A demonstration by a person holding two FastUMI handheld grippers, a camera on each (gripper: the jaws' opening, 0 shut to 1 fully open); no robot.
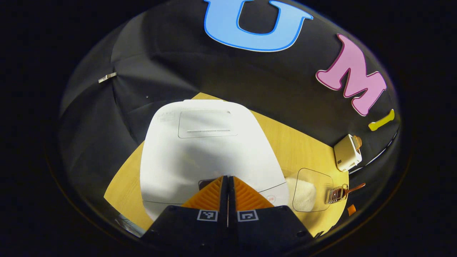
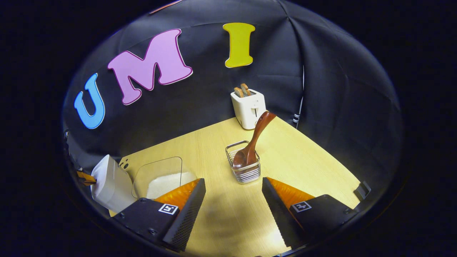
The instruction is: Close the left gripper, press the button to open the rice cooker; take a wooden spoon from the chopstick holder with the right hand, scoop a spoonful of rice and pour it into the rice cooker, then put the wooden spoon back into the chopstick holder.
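My left hand-held gripper [image 1: 227, 178] has its fingers pressed together with nothing between them, the tips over the front edge of the rice cooker [image 1: 207, 150], whose lid is down; whether they touch it I cannot tell. My right hand-held gripper [image 2: 234, 185] is spread wide apart and holds nothing. Straight ahead of it, a little beyond the fingertips, stands the holder [image 2: 243, 162], a wire basket on the wooden surface [image 2: 307, 157]. One spoon [image 2: 254, 141] stands in the holder, bowl down, its long axis tilted so the handle rises up and to the right, toward the toaster [image 2: 249, 107] behind the holder. One clear container of rice [image 2: 162, 178] sits left of the holder, just past my right gripper's left finger, and the cooker lies further left again. I count one cooker, one spoon, one holder, one rice container, and one toaster with two slices in it.
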